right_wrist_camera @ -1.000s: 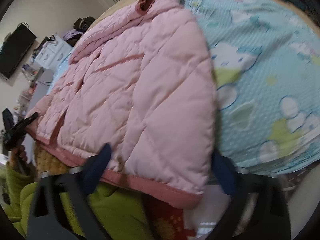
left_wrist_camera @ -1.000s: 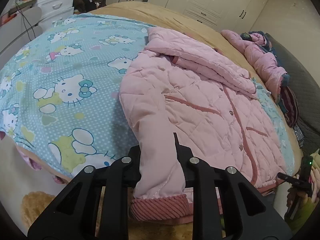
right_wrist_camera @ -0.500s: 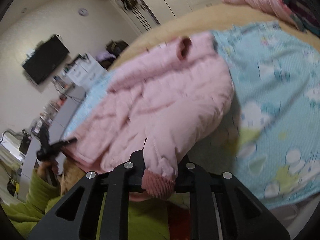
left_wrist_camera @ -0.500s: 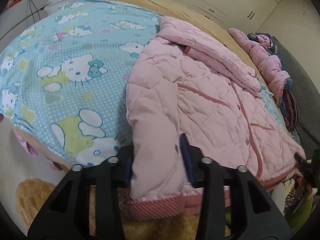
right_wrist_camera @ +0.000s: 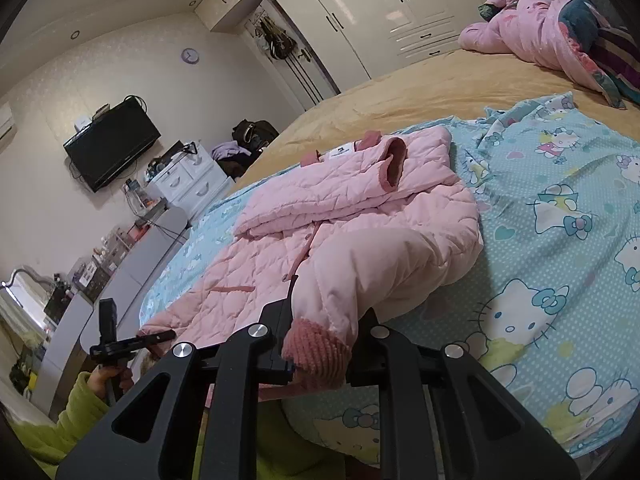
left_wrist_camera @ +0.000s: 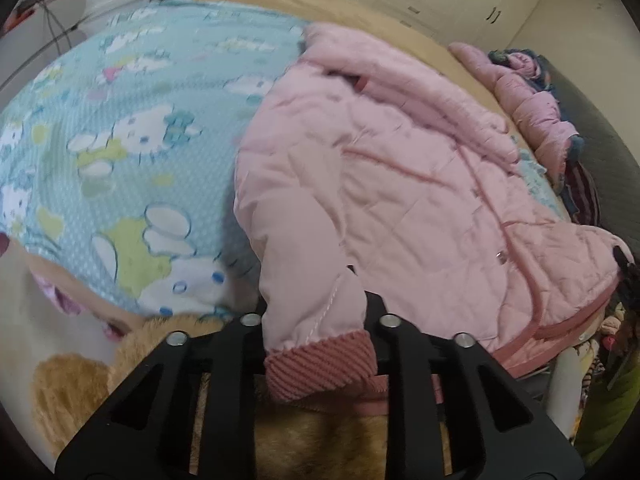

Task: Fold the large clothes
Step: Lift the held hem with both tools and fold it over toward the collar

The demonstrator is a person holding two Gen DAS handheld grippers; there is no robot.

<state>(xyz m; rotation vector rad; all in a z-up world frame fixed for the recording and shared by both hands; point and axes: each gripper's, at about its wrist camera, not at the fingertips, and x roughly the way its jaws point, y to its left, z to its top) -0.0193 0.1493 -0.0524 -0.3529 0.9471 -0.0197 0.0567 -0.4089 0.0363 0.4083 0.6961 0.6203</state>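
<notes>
Left wrist view showed the left gripper [left_wrist_camera: 316, 320] clamped tight on a sleeve of the pink quilted jacket [left_wrist_camera: 400, 184], just above its ribbed cuff [left_wrist_camera: 320, 364], which hung down between the black fingers. That jacket lay front-up on the blue cartoon-print sheet [left_wrist_camera: 120, 152] spread over the tan bedcover [right_wrist_camera: 420, 92], its hem at the near edge of the bed. From the right wrist view, the right gripper [right_wrist_camera: 320, 332] was likewise closed on the other sleeve at its knitted cuff [right_wrist_camera: 316, 352], with the sleeve raised off the sheet in a bulging arch. The collar end [right_wrist_camera: 372, 148] pointed away toward the white wardrobes [right_wrist_camera: 360, 8]. A second pink garment [right_wrist_camera: 532, 28] sat heaped well apart at the far corner of the bed.
</notes>
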